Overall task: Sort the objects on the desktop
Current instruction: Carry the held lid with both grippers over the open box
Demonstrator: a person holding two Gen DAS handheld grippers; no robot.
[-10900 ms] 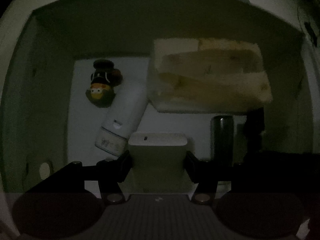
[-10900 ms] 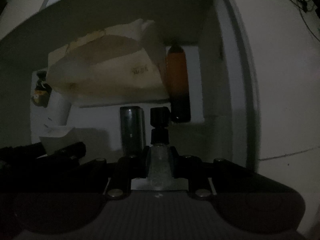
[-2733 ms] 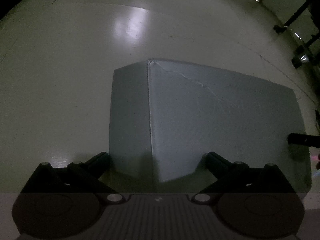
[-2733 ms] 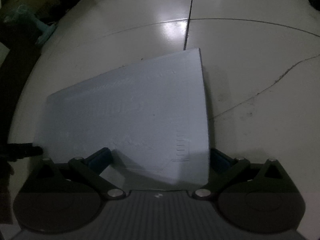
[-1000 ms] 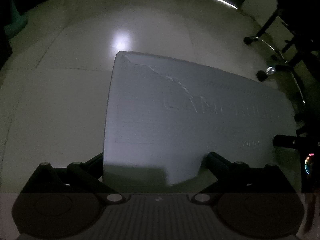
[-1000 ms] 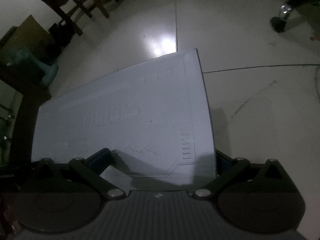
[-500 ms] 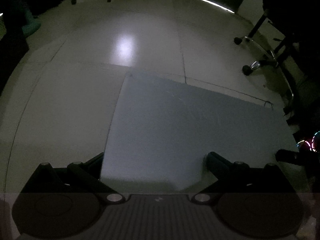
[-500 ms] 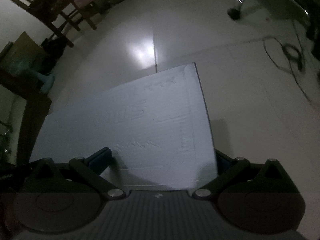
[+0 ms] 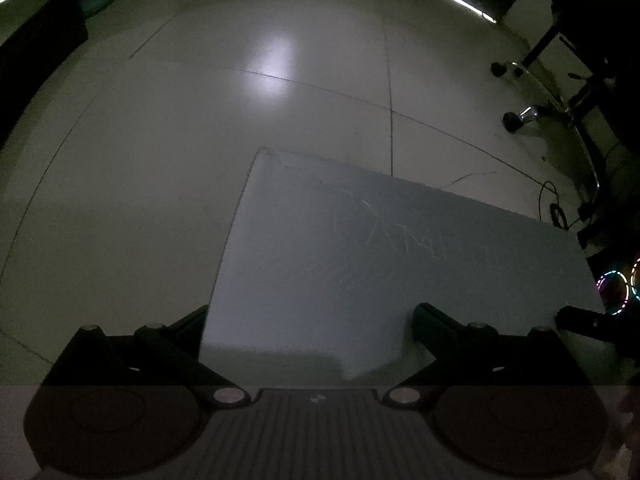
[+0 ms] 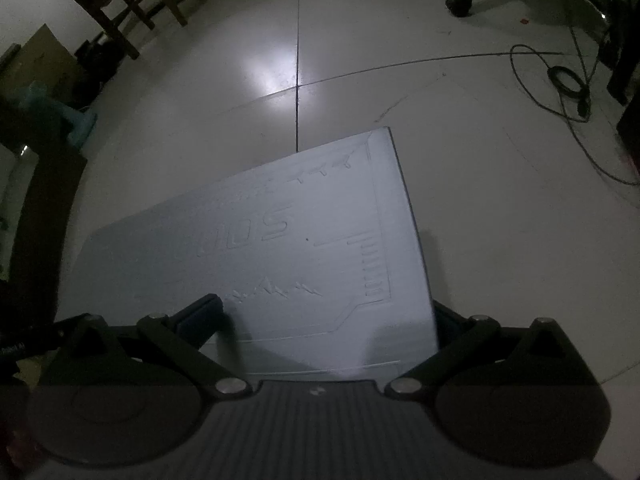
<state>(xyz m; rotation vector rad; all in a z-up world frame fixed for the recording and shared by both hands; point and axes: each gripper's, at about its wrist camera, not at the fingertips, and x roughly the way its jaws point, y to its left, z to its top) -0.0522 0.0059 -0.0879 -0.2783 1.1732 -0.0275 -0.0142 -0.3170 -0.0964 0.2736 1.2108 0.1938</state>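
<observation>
A pale blue-grey closed box [image 9: 360, 264] with embossed lettering on its top fills the lower middle of both views. It hangs above the tiled floor. My left gripper [image 9: 310, 320] is clamped on the box's left end, one finger on either side. At the opposite end my right gripper [image 10: 324, 312] grips the box [image 10: 304, 248] the same way. In the left wrist view, a fingertip of the right gripper [image 9: 580, 320] pokes in at the box's far right edge. The box's contents are hidden.
Pale floor tiles [image 9: 200, 140] with a light glare lie below. An office chair base with casters [image 9: 532, 112] and a cable [image 10: 560, 80] are to the right. Wooden chairs [image 10: 120, 0] and a cardboard box [image 10: 44, 64] stand at the back left. Coloured glowing rings [image 9: 616, 284] shine at the far right.
Both grippers have carried the closed box across the floor and tilted upward, so more of the room shows. Long before, they were inside the open box releasing items.
</observation>
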